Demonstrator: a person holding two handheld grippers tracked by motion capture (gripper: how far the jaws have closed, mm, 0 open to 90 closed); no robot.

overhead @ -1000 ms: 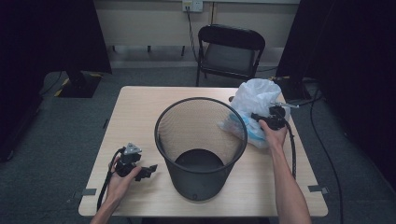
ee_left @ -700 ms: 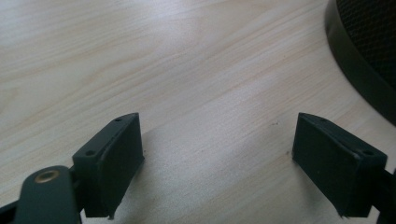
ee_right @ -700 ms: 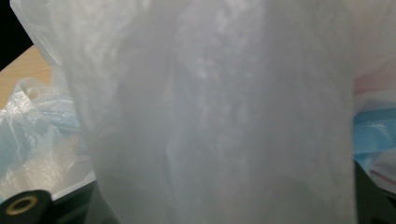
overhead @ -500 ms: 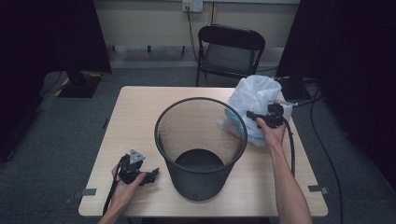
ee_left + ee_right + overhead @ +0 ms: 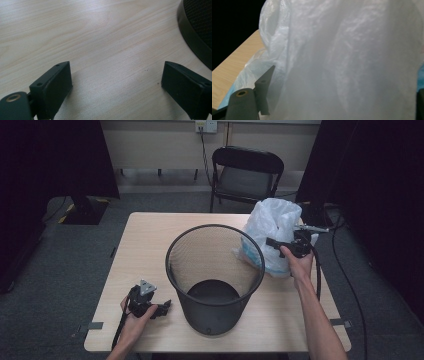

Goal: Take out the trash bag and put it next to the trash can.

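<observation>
At the lower left of the high view, the left gripper [image 5: 161, 308] rests low over the bare table [image 5: 150, 240], its jaws spread wide with nothing between them and aimed toward the base of the black mesh bin [image 5: 215, 276]. In the left gripper view the same two jaws stand far apart over pale wood, the bin's dark rim [image 5: 193, 37] curving in at the upper right corner. The bin stands upright at the centre of the table, mouth up. Beyond it, at centre right of the high view, the right gripper [image 5: 272, 242] points left into the white plastic bag [image 5: 272, 232]; its jaws have just been opening and stand spread, with folds of the bag between them. The bag stands heaped on the table's far right corner, taller than wide, its crumpled top pointing up, just beside the bin's rim. A folding chair [image 5: 247, 175] stands farthest back.
</observation>
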